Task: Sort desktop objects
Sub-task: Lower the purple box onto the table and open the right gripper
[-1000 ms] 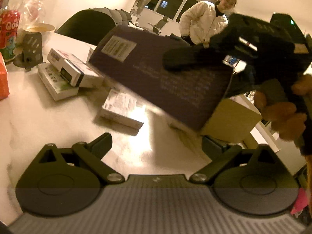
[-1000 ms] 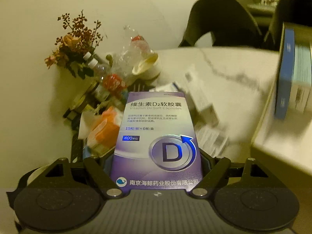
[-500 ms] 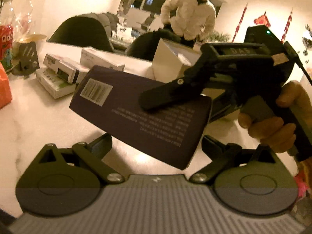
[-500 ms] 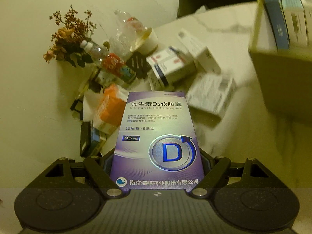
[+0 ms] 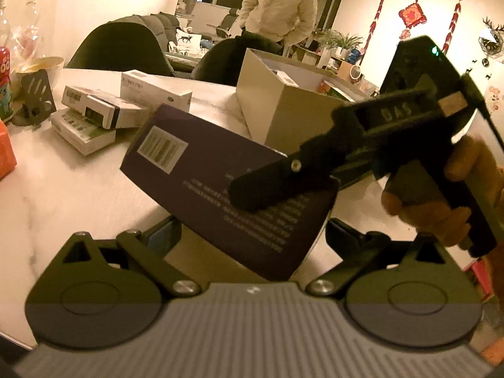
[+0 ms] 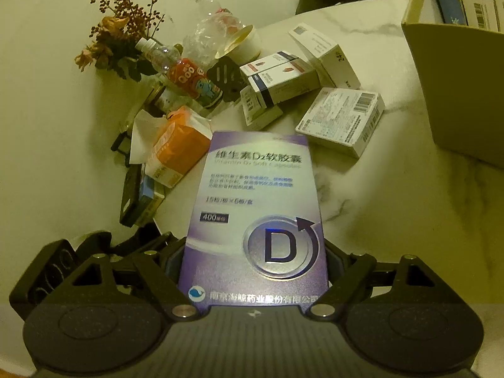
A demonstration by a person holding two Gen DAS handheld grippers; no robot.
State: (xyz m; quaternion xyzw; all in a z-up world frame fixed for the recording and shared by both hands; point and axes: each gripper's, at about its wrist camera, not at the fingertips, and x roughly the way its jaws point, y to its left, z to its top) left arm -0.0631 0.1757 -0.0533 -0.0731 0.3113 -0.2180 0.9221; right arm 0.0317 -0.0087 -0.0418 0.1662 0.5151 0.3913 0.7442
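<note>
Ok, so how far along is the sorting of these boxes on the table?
Partly done. A few boxes already stand in the beige bin. In hand: the right gripper holds the purple vitamin D box above the table, its jaws just opened slightly wider, with the box between them. Left: several white medicine boxes lie loose on the marble.

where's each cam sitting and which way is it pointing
Left wrist: on the left tool, looking across the table into the room; shows its own open fingers, the right tool and the hand that holds it.
Right wrist: on the right tool, angled down at the tabletop; shows its own fingers either side of the purple vitamin D box, jaws just opening slightly.
Shared: that purple box, the loose white boxes and the open carton.
</note>
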